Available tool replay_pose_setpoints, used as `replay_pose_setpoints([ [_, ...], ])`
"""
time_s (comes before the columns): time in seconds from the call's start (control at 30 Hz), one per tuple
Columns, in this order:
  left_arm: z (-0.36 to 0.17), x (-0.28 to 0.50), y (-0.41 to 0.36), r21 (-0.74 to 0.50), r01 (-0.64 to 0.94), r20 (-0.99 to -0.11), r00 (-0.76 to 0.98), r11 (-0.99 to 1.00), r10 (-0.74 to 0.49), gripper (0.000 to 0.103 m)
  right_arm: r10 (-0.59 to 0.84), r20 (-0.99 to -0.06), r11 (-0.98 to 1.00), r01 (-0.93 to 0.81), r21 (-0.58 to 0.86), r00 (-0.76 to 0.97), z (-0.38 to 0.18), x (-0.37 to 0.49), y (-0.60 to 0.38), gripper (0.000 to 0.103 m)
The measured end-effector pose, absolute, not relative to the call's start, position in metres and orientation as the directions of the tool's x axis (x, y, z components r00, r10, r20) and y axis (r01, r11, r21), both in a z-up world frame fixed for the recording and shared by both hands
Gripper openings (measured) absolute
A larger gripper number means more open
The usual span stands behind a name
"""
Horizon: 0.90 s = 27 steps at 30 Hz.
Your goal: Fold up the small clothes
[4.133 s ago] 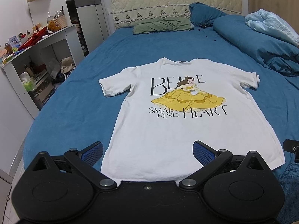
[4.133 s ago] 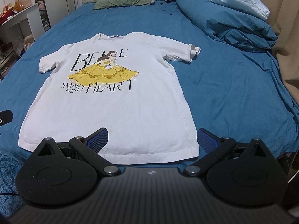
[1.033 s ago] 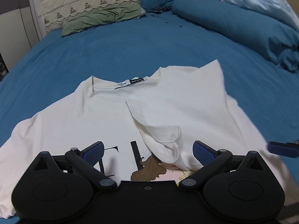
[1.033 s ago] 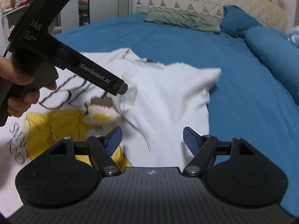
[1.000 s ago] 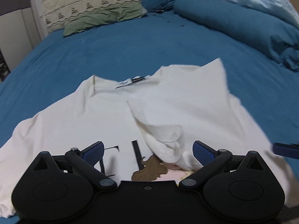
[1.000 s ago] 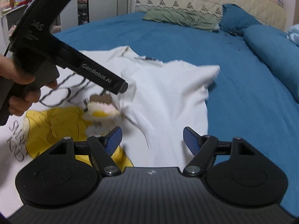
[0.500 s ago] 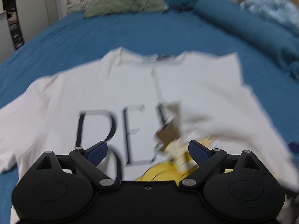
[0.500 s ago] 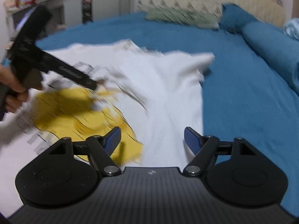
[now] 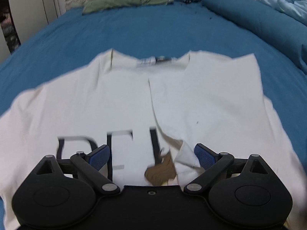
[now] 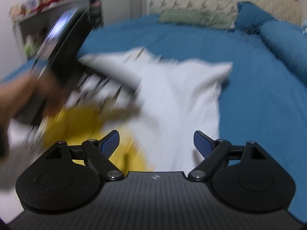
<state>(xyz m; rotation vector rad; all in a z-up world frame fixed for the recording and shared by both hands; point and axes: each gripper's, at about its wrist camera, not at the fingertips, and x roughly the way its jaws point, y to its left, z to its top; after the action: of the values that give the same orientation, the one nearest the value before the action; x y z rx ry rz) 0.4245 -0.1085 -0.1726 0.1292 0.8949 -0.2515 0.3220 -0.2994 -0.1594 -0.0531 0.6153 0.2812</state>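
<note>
Blue bed (image 9: 134,30): limp, light white T-shirt (image 9: 119,103); we'd pinch its hems. Left gripper (image 9: 152,154) and right gripper (image 10: 156,140) spread, empty.

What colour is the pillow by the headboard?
Sage green pillow, clearest in the left wrist view.

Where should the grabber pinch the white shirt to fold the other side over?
Probably the unfolded sleeve on the left side of the white T-shirt, pinched at its outer edge. It lies flat and single-layered on the blue bed, so come in from the left, low, sliding one finger under the hem. The right side is already folded inward. Both the left gripper and right gripper are open.
</note>
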Motion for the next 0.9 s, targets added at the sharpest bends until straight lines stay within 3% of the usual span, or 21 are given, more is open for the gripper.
replay_pose_setpoints([
  [0.13, -0.177, 0.418, -0.104, 0.004, 0.273, -0.77, 0.615, 0.962, -0.171, 0.098, 0.313, -0.478, 0.948, -0.241, 0.207, 0.82, -0.148, 0.397, -0.324, 0.1],
  [0.33, -0.174, 0.421, -0.103, -0.015, 0.264, -0.775, 0.606, 0.964, -0.178, 0.099, 0.311, -0.566, 0.913, -0.075, 0.4, 0.764, -0.182, 0.507, -0.352, 0.099],
  [0.43, -0.169, 0.428, -0.104, -0.009, 0.269, -0.763, 0.621, 0.963, -0.18, 0.099, 0.301, -0.563, 0.894, -0.023, 0.447, 0.77, -0.189, 0.522, -0.365, 0.097],
  [0.53, -0.16, 0.444, -0.106, 0.02, 0.272, -0.729, 0.662, 0.962, -0.172, 0.099, 0.328, -0.469, 0.856, -0.048, 0.515, 0.82, -0.17, 0.494, -0.38, 0.097],
  [0.7, -0.153, 0.492, -0.117, 0.053, 0.27, -0.692, 0.704, 0.961, -0.16, 0.098, 0.247, -0.522, 0.932, -0.053, 0.358, 0.817, -0.163, 0.429, -0.386, 0.097],
  [0.8, -0.155, 0.512, -0.125, 0.091, 0.262, -0.681, 0.72, 0.961, -0.132, 0.098, 0.178, -0.579, 0.972, -0.048, 0.232, 0.795, -0.178, 0.412, -0.38, 0.087],
  [0.9, -0.168, 0.524, -0.138, 0.201, 0.268, -0.682, 0.729, 0.942, -0.062, 0.096, 0.143, -0.616, 0.977, -0.011, 0.212, 0.775, -0.2, 0.417, -0.38, 0.076],
])
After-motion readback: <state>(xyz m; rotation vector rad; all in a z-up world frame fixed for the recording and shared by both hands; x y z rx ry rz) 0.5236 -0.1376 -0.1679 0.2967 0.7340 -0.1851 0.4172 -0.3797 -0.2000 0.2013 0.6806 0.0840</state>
